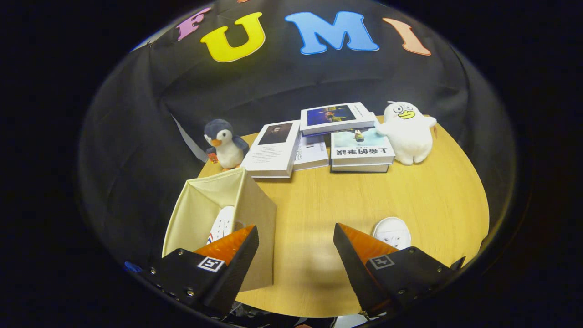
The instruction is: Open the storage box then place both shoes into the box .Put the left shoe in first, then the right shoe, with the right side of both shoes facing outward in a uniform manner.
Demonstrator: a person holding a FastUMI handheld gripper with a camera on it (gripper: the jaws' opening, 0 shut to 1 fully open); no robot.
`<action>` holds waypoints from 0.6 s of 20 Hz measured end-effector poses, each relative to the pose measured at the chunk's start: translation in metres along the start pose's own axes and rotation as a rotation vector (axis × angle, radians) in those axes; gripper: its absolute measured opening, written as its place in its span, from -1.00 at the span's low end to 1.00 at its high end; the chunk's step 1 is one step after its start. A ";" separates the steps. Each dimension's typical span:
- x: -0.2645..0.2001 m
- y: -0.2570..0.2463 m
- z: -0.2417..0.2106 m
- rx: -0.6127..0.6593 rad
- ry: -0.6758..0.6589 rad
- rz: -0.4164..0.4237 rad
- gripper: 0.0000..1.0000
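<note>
With one shoe (222, 224) already inside the open storage box (255, 214) at the worktop's (410, 200) left edge, the gripper (296, 248) hovers with jaws spread and empty, so fetching the second shoe likely comes next.

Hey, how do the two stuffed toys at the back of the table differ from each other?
The penguin plush is grey-blue with a white belly and orange beak; the duck plush is almost all white with a yellow bill. The penguin looks smaller and stands by the cream storage box; the duck stands beside the book stack. Both sit upright on the round wooden table. The gripper hovers with jaws open, holding nothing.
</note>
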State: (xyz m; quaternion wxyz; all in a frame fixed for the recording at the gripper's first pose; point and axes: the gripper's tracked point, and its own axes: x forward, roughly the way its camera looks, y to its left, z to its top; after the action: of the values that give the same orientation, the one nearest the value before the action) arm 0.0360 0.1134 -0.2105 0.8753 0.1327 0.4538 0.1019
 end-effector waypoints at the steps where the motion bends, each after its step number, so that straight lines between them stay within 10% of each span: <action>1: -0.001 -0.010 -0.002 0.007 0.002 -0.011 0.99; 12: -0.008 -0.110 -0.037 0.057 0.073 -0.128 0.98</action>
State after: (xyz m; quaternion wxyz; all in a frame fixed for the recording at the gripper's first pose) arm 0.0072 0.0120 -0.2602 0.8588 0.1245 0.4954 0.0377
